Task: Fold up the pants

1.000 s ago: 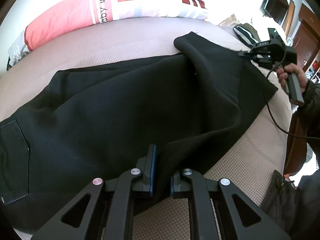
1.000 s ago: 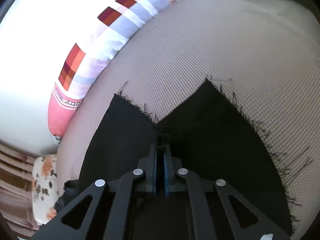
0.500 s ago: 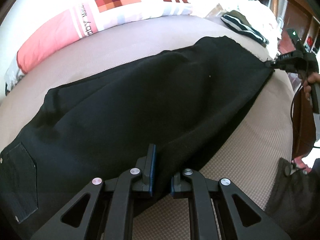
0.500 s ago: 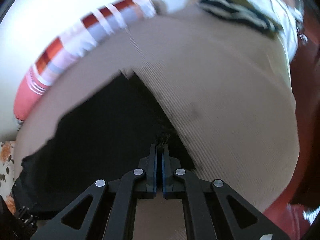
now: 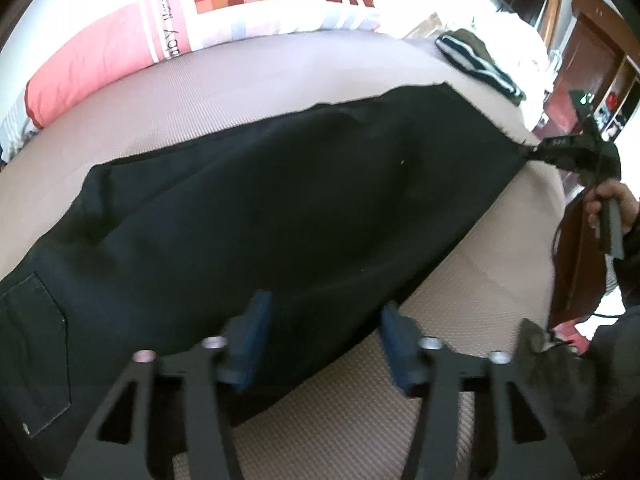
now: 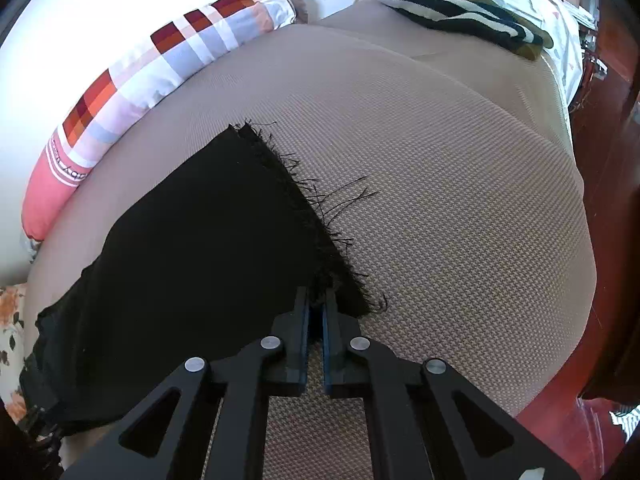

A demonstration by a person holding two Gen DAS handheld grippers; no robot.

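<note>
Pants (image 5: 280, 208) hem corner hidden between right gripper (image 6: 316, 312) fingers.

Black pants (image 5: 280, 208) on a beige woven bed (image 6: 440, 200); pillow (image 5: 120, 48) pink, white, red-orange checks.

Pants (image 5: 280, 208): laid lengthwise on the mattress (image 5: 480, 300), pocket end at 8 o'clock in the left wrist view, hem end at 2 o'clock. Left gripper (image 5: 324, 344): at 6 o'clock, over the near edge of the pants. Right gripper (image 6: 316, 312): on the hem corner. Pillow (image 5: 160, 44): behind the pants, 11 o'clock. Striped garment (image 6: 460, 12): far end of the mattress, 1 o'clock, right wrist view.
</note>
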